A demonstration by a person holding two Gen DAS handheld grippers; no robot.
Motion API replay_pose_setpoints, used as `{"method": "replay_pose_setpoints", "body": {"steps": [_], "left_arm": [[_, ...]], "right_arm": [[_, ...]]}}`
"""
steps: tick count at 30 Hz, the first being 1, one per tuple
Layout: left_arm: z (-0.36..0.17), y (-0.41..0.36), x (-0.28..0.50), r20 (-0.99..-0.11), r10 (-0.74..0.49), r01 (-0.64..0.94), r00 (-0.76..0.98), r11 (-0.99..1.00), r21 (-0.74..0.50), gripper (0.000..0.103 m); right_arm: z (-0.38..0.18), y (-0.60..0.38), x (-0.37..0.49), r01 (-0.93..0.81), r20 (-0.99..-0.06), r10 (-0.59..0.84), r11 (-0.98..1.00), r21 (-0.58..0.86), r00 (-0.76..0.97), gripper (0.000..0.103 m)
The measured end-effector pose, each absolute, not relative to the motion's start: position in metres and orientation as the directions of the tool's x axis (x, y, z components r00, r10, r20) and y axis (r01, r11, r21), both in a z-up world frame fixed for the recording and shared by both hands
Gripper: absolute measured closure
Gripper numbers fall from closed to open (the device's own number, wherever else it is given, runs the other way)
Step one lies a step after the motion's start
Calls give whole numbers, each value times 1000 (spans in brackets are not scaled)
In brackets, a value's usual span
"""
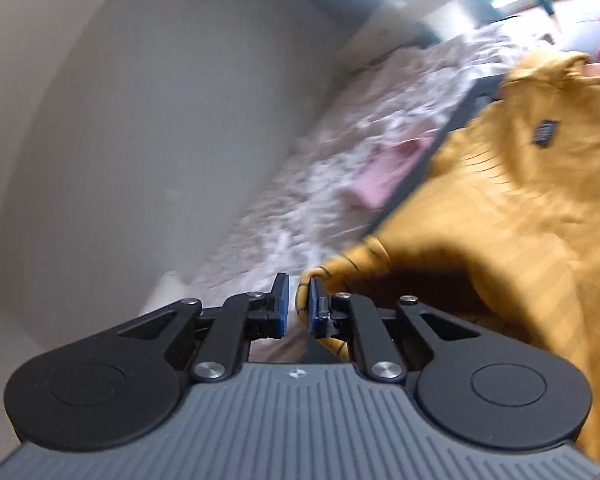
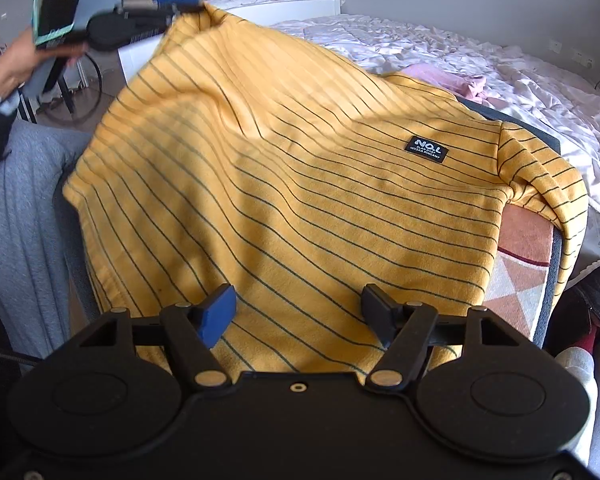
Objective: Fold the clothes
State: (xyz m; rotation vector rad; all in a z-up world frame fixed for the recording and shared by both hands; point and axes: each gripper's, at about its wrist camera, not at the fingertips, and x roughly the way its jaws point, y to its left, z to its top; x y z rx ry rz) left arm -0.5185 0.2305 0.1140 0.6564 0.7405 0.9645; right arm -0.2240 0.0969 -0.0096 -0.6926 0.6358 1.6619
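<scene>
My left tongs (image 1: 298, 304) are clenched on a corner of the yellow striped shirt (image 2: 284, 184), holding that edge lifted above the rest of the cloth; in the right wrist view I see the same tongs raised at upper left with a hand (image 2: 14, 66) around the handle. My right tongs (image 2: 296, 312) are released, jaws spread wide, hovering just over the near hem with nothing between them. The shirt lies spread across the surface (image 2: 520, 280), whose pink and white patterned cover shows at the right; one sleeve (image 2: 540, 176) droops over the far right edge. A black label (image 2: 426, 149) sits on the chest. Behind is a bed (image 2: 480, 64) with rumpled pale sheets and a pink cloth (image 2: 448, 78).
</scene>
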Motion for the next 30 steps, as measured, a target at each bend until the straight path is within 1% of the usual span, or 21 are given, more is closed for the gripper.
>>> {"method": "replay_pose_setpoints", "body": {"steps": [1,2,3,4,5,7,8,10,11,13,15,16,17,19,22,24,25,26,27,29,30], "left_arm": [[117,239,-521,-274,893,-489,356,428,760,89],[116,246,-523,-277,898,-494,343,423,760,84],[115,254,-525,-281,902,-499,329,418,759,82],[112,259,-526,-281,905,-493,319,412,766,75],[107,263,-527,-280,908,-478,313,405,779,64],[99,266,-532,-272,910,-480,313,399,782,47],[98,266,-535,-286,906,-483,313,411,773,43],[99,265,-544,-345,883,-490,320,465,737,40],[101,265,-549,-389,859,-504,333,510,697,39],[103,262,-563,-485,779,-545,398,626,558,38],[105,264,-575,-575,667,-566,473,730,382,28],[102,265,-580,-612,605,-572,509,769,284,26],[98,267,-583,-631,562,-585,535,785,204,26],[87,274,-582,-662,518,-606,542,786,120,26],[62,288,-575,-720,474,-645,507,763,47,26],[48,297,-572,-742,438,-661,507,750,-8,26],[44,300,-573,-744,418,-659,521,751,-39,35],[43,302,-574,-743,409,-657,529,752,-53,69],[43,303,-575,-741,410,-656,531,753,-54,81],[51,303,-580,-722,443,-666,532,745,-33,87],[56,303,-583,-709,464,-672,531,740,-19,88]], "right_arm": [[-10,97,-224,-982,-734,661,-184,45,-157,32],[-10,96,-224,-982,-734,661,-184,45,-157,31],[-10,96,-223,-982,-734,660,-185,44,-158,32],[-10,96,-223,-982,-734,660,-186,44,-158,31],[-10,96,-223,-981,-734,660,-187,44,-159,31],[-10,96,-223,-982,-738,657,-187,41,-156,31],[-9,96,-224,-982,-740,656,-186,37,-153,31],[-8,97,-225,-982,-743,653,-184,32,-146,32],[-8,97,-226,-983,-743,653,-182,31,-145,32],[-7,97,-226,-983,-743,653,-178,32,-142,32],[-7,96,-229,-983,-746,651,-181,27,-140,30],[-8,95,-229,-983,-745,652,-180,26,-139,29],[-8,95,-229,-983,-744,653,-179,26,-139,28],[-9,95,-230,-984,-743,655,-178,26,-138,28],[-8,97,-229,-984,-741,656,-177,29,-140,27],[-9,97,-229,-983,-739,658,-179,31,-143,27],[-9,97,-228,-983,-738,660,-179,33,-145,27],[-9,96,-228,-983,-736,661,-180,34,-146,27],[-9,96,-228,-983,-735,662,-180,35,-147,27],[-9,96,-227,-983,-733,664,-181,37,-150,26],[-9,96,-227,-983,-732,664,-181,39,-151,26]]}}
